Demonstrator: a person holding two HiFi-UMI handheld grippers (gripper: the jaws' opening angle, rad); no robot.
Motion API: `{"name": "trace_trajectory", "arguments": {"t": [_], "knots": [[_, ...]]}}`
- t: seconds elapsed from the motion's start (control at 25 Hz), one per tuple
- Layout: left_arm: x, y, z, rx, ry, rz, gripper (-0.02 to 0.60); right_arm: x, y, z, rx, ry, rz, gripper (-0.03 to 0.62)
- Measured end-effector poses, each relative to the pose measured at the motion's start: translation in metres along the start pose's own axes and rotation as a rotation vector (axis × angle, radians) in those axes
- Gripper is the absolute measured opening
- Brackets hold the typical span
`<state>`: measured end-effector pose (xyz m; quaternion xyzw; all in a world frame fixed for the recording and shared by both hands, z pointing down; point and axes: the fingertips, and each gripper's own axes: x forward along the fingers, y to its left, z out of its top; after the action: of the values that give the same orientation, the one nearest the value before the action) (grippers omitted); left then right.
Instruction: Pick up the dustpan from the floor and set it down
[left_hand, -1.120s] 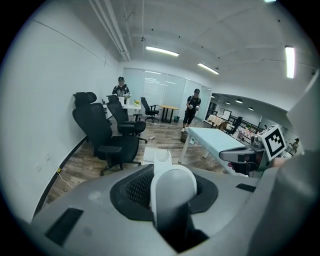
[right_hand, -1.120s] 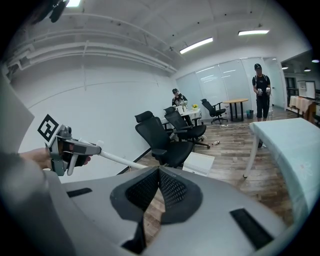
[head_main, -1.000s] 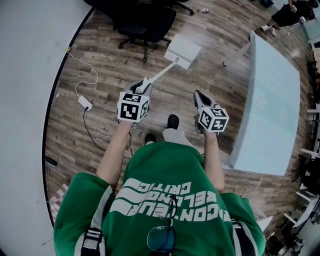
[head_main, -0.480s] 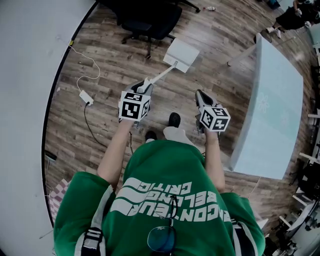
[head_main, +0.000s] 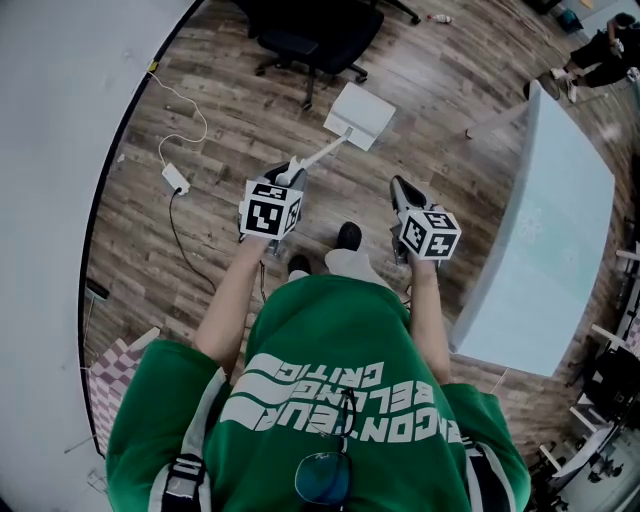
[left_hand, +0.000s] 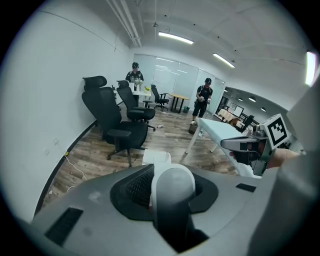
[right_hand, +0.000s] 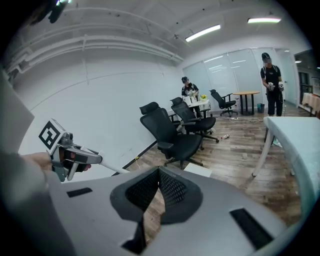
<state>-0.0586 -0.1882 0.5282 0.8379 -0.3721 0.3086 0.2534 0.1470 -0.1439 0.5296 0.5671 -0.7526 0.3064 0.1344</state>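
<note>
The white dustpan hangs out ahead of me on its long white handle, over the wood floor. My left gripper is shut on the handle's near end. In the left gripper view the rounded handle end sits between the jaws and the pan shows beyond it. Whether the pan touches the floor I cannot tell. My right gripper is held level to the right, shut on nothing; in its own view the pads meet at the tips. The right gripper view also shows the left gripper.
A black office chair stands just beyond the pan. A long pale table runs along the right. A white cable with an adapter lies on the floor at left beside the white wall. People stand far back.
The left gripper keeps its hold and has sunk a little with the dustpan. The right gripper has drifted slightly. The floor scene has slid in the head view.
</note>
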Motion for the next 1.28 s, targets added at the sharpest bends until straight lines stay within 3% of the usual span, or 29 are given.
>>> {"name": "trace_trajectory", "arguments": {"t": [1.28], "knots": [[0.087, 0.024, -0.075, -0.209, 0.223, 0.159, 0.106, 0.055, -0.047, -0.017, -0.069, 0.193, 0.144, 0.008]]}}
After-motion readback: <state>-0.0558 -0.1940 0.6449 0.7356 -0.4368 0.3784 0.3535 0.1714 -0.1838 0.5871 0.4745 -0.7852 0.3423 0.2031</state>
